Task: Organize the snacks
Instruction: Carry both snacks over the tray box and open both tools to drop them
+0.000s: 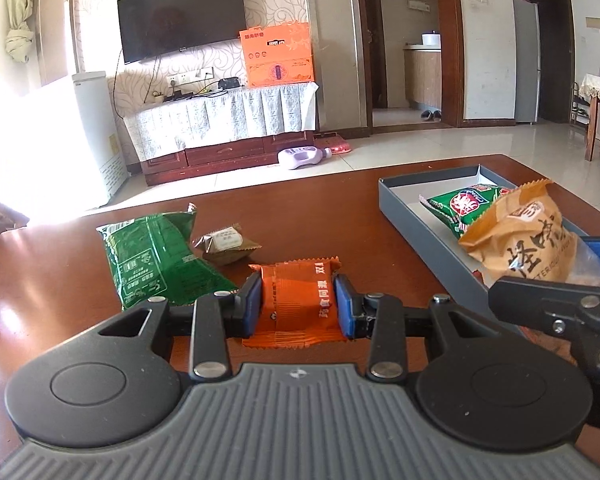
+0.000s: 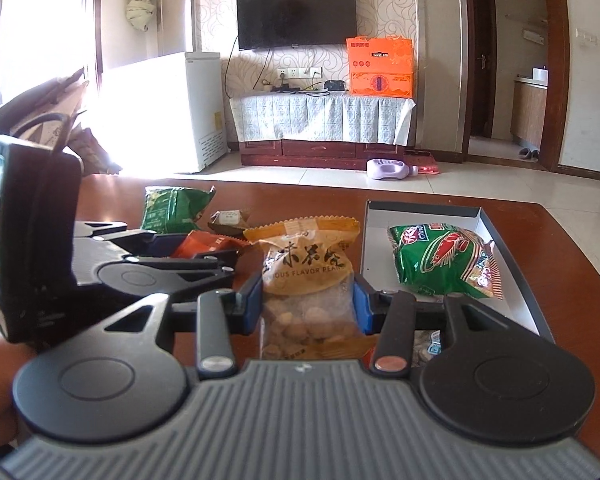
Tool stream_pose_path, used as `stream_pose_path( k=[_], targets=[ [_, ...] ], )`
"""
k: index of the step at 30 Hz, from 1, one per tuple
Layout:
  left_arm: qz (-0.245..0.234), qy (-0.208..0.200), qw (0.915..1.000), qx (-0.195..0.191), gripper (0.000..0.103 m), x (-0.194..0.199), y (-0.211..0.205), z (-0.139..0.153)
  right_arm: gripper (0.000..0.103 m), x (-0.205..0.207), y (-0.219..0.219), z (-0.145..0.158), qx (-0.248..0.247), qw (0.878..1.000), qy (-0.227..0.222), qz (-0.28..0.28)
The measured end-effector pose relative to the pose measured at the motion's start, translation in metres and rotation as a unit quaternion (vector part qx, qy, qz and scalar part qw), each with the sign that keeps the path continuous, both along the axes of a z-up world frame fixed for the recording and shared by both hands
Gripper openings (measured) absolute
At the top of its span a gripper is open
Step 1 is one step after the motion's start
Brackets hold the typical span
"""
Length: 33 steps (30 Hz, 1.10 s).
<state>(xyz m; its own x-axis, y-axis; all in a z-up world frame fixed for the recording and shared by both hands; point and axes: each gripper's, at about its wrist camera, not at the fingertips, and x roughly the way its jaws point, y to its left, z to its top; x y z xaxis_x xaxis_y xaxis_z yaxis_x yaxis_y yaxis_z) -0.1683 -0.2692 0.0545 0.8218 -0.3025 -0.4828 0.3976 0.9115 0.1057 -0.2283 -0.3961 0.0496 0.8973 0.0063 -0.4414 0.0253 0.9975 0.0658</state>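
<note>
Wooden table [image 1: 340, 208] carries a grey tray [image 1: 428, 236]. Left gripper [image 1: 298, 304] is clamped on the orange packet [image 1: 296, 300], left of the tray; right gripper [image 2: 306, 304] on the peanut bag [image 2: 306, 264], apparently at the tray's near edge. Both are judged light, crinkly, slippery; mid-body grips are advised.

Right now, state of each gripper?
Left gripper: closed on the orange foil snack packet.
Right gripper: closed on the tan peanut bag with a clear window.
</note>
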Motion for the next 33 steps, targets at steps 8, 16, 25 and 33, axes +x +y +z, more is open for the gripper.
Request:
stream_pose_path(
  k=[8,16,25,33],
  targets=[
    [-0.009,-0.006,0.9999,0.002,0.043,0.001,-0.009,0.005,0.048,-0.007,-0.009,0.003,0.002,1.0,-0.008,-0.005],
    [-0.018,-0.011,0.9998,0.002,0.043,0.003,-0.022,0.009,0.048,-0.012,-0.018,0.005,0.004,1.0,-0.011,-0.013],
    [-0.029,-0.011,0.9995,-0.002,0.043,0.001,-0.039,0.011,0.048,-0.017,-0.027,0.009,0.005,1.0,-0.016,-0.019],
    [-0.047,-0.019,0.9987,-0.004,0.043,-0.003,-0.057,0.012,0.048,-0.023,-0.039,0.008,0.008,0.999,-0.016,-0.039]
  ],
)
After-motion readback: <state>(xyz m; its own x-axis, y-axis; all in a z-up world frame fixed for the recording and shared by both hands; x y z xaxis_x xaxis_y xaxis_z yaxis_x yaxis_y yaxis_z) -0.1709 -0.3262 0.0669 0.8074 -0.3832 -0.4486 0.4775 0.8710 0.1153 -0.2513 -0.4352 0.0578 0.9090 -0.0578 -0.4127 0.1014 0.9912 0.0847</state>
